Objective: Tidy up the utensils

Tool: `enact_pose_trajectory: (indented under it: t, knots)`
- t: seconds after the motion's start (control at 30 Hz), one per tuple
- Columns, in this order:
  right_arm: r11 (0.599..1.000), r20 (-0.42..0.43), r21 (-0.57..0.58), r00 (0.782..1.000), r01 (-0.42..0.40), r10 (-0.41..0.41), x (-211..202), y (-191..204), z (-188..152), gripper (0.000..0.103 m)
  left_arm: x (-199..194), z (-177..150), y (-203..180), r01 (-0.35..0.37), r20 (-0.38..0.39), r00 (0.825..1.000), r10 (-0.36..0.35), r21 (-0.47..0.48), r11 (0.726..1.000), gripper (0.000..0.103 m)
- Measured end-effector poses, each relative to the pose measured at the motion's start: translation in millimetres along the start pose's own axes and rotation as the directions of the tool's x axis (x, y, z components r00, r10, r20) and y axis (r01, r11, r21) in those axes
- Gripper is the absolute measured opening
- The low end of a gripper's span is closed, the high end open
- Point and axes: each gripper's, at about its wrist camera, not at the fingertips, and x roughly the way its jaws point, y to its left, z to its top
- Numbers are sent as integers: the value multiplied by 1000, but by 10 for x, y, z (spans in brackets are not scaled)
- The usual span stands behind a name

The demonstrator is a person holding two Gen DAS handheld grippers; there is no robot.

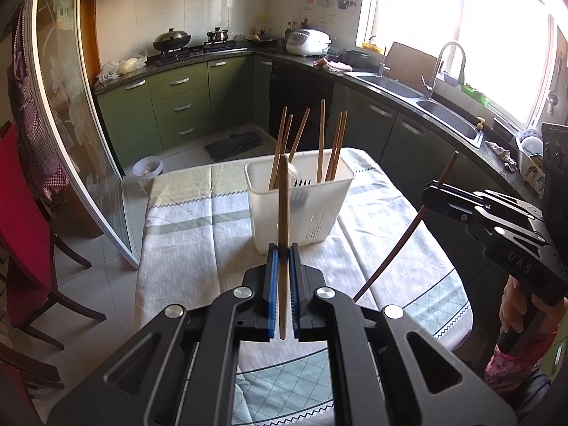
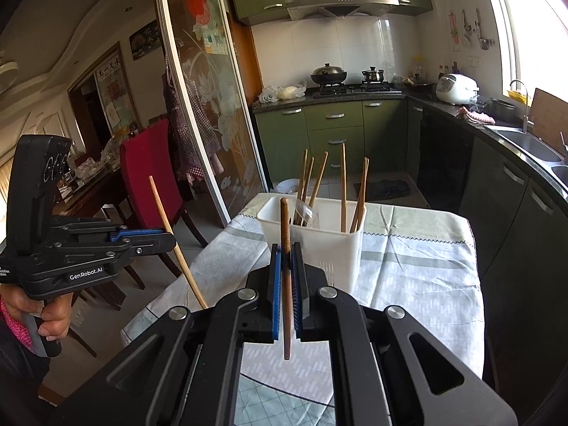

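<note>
Left hand-held gripper [image 1: 283, 248]: we see it clenched on a pale wooden chopstick [image 1: 283, 213], which stands nearly upright between the blue pads [image 1: 271, 284]; from the right wrist view the same chopstick leans through the side of that gripper.
Right hand-held gripper [image 2: 287, 248]: we see it gripping a darker brown chopstick [image 2: 285, 248], upright between its pads, with the lower end hanging below the fingers.
White utensil holder [image 1: 301, 206]: it stands on the worktop [image 1: 198, 234], ahead of both grippers, which are held above the cloth and short of it.
Holder contents: we count several wooden chopsticks [image 1: 321, 142] standing tilted inside, a group at the left and another at the right; fork tines show through the wall.
Worktop cover: a patterned green and white cloth.
</note>
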Motion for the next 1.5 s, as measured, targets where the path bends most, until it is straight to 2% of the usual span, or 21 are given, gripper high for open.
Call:
enact_pose_trajectory:
  t: [0.2,0.4,0.53,0.63,0.73,0.83,1.1,1.13,1.17,1.2,1.23,1.3,1.33,1.4,1.47,1.5]
  knots:
    - [999,106,4,994,34,-34,-170,-74,541,6,-269,572,-17,1,118,993,0,-6,1000,6]
    - [998,223,7,972,68,-68,-245,-145,1084,6,-462,1141,-50,-22,279,960,22,-4,1000,6]
    - [993,279,8,953,118,-116,-117,-221,1356,6,-287,1384,5,-47,322,945,52,-25,999,6]
    - [994,241,30,964,110,-114,136,-344,1388,6,31,1410,81,-42,287,957,52,-41,998,6]
    - [994,172,58,980,93,-102,449,-480,1281,6,416,1323,184,-32,204,978,44,-65,997,6]
    - [993,105,72,990,90,-97,724,-566,1093,6,753,1187,231,-26,124,992,35,-76,997,6]
    - [989,-27,87,993,119,-117,1346,-722,694,6,1314,844,245,-16,-13,1000,15,-67,998,7]
    - [989,-39,85,993,117,-114,1398,-725,666,7,1355,817,246,-16,-17,1000,15,-65,998,9]
    - [990,-48,84,993,116,-112,1437,-723,635,7,1379,792,249,-16,-17,1000,15,-62,998,19]
    - [990,-54,81,993,113,-109,1464,-716,598,7,1396,775,259,-21,-15,1000,20,-61,998,36]
    - [991,-58,79,993,111,-106,1483,-714,570,8,1395,756,266,-25,-3,1000,25,-64,998,44]
    - [991,-58,78,993,105,-101,1485,-692,515,23,1354,732,257,-38,30,999,40,-59,998,61]
    - [991,-55,75,993,107,-104,1469,-670,487,26,1323,720,245,-53,47,997,56,-48,997,65]
    - [991,-46,69,993,114,-111,1412,-633,432,31,1233,683,227,-80,86,993,82,-29,996,83]
    - [991,-36,74,994,109,-106,1308,-591,356,47,1113,625,207,-105,130,986,106,-13,994,91]
    - [991,-29,75,994,108,-107,1245,-566,306,53,1050,590,194,-117,150,982,117,-7,993,92]
